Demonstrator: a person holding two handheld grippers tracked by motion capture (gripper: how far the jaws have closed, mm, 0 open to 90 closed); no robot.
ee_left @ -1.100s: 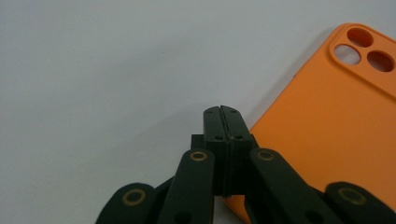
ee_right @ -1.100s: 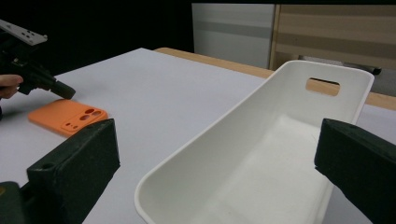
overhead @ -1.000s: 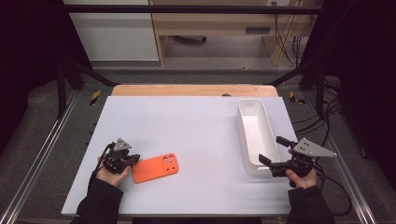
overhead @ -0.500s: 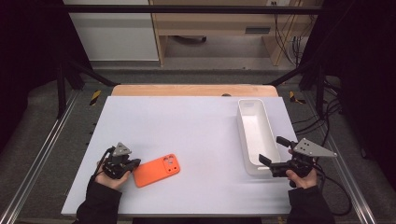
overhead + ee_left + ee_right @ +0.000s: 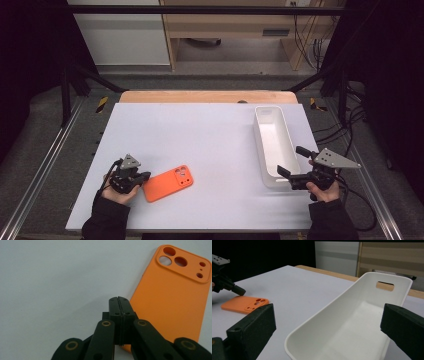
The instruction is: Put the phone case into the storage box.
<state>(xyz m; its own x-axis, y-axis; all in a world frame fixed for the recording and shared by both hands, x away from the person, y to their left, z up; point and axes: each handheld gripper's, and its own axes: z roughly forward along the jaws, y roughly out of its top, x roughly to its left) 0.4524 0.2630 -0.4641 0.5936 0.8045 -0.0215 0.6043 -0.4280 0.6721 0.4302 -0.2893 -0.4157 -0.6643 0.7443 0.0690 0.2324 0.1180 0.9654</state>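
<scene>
High view shows, near the tabletop's front-left corner, the left gripper (image 5: 141, 177) clenched with nothing between its jaws, tips at the near end of an orange phone case (image 5: 168, 183) lying flat. At the front-right edge, the right gripper (image 5: 290, 176) stands released, straddling the near end of a white bin (image 5: 263, 131). With jaws shut, a push could skid the case instead of lifting it.
</scene>
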